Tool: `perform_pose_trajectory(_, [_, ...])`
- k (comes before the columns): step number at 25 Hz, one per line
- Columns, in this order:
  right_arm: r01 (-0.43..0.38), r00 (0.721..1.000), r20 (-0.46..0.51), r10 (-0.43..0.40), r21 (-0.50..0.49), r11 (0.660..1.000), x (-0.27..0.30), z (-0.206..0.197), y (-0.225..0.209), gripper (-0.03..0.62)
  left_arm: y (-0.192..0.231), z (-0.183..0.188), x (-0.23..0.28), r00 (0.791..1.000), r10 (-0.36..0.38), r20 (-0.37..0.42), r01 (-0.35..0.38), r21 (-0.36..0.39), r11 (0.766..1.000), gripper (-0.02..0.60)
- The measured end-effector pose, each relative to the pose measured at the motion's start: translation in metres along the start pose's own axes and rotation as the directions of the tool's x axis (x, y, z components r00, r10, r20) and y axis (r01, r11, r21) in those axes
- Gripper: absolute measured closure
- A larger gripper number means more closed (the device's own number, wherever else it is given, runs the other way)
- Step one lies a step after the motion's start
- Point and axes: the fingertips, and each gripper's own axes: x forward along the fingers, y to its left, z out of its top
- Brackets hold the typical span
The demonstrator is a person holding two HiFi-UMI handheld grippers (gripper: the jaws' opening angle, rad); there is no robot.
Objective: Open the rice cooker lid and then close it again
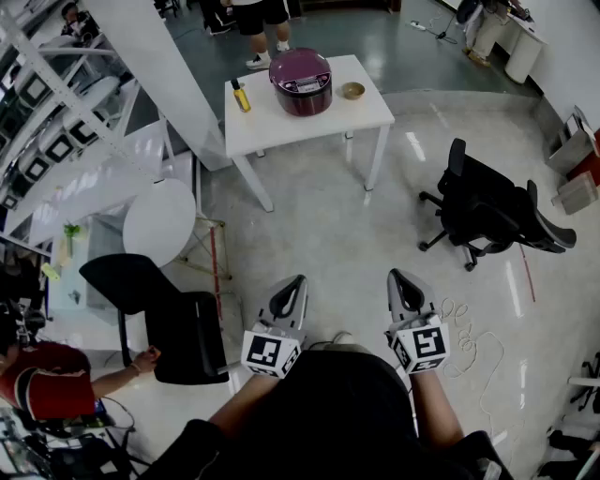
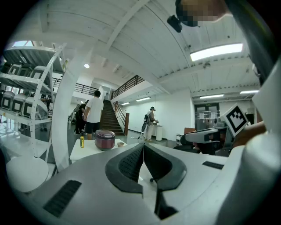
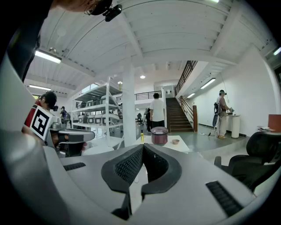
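At lower centre the left claw (image 1: 298,279) and right claw (image 1: 394,274) are each closed tight, empty. The rice cooker (image 1: 301,82), lid down, stands on the white tabletop (image 1: 375,117) at top centre, its panel too small to read; a person (image 1: 260,14) behind is cut off above

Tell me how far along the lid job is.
Nothing looks done: the cooker sits on the table, lid down. Nothing in hand: left gripper and right gripper are shut, empty, well short of the table. Left, it seems: approach, open, close.
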Motion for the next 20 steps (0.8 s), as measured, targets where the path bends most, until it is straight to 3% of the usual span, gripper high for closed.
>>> perform_pose_trajectory(3, [-0.005,1.000,-0.024,0.005,-0.001,1.000,-0.001,-0.006,-0.008,0.597,-0.007,-0.002,0.007,1.000,-0.015,0.020,0.015,-0.003,1.000,0.577])
perform_pose_trajectory(8, [0.004,1.000,-0.019,-0.002,0.093,0.996,-0.007,-0.014,-0.020,0.595,-0.005,-0.006,0.009,1.000,-0.005,0.013,0.006,-0.049,0.999,0.577])
perform_pose_trajectory(12, [0.011,1.000,-0.015,-0.009,0.086,0.996,-0.013,-0.017,-0.024,0.595,-0.004,-0.021,0.009,1.000,-0.001,-0.025,0.000,-0.049,0.999,0.577])
perform_pose_trajectory(20, [0.008,1.000,-0.017,-0.007,0.076,0.997,-0.016,-0.019,-0.031,0.595,0.001,-0.018,0.004,1.000,0.006,0.001,-0.006,-0.057,0.998,0.577])
